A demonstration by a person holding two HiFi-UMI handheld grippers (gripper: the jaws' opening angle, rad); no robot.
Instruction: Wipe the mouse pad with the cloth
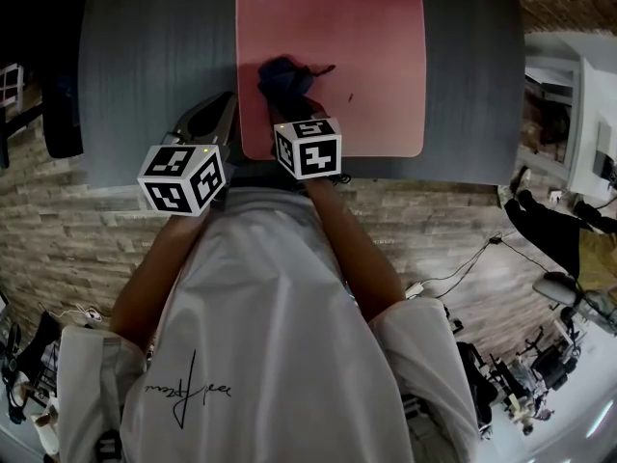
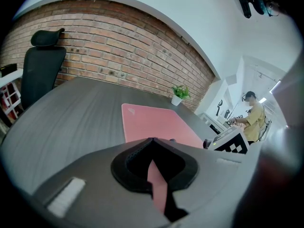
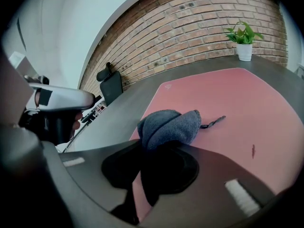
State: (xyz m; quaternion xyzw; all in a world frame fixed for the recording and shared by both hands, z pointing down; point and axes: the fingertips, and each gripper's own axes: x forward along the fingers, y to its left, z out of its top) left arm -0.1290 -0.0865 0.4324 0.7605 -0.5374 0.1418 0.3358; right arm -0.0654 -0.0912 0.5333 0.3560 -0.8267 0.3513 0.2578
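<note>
Right gripper first: its jaws are clamped on a bunched blue-grey cloth. The cloth sits on the pink mouse pad, toward the pad's left edge, and a thin dark cord trails from it across the pad. Left gripper has its jaws pressed together with nothing between them. It is over the dark grey table, just beside the pad's near left corner. From above, both marker cubes and the holder's white shirt show, which neither gripper view catches. The right gripper view picks out a small dark mark on the pad near the cloth. Both gripper views reach the brick wall, where one white pot holds one small green plant at the table's far edge. One black office chair stands by the table. Only the left gripper view takes in a second person, in a yellow top, off to the right. In all I count two grippers, one cloth, one pad, one pot and one chair.
</note>
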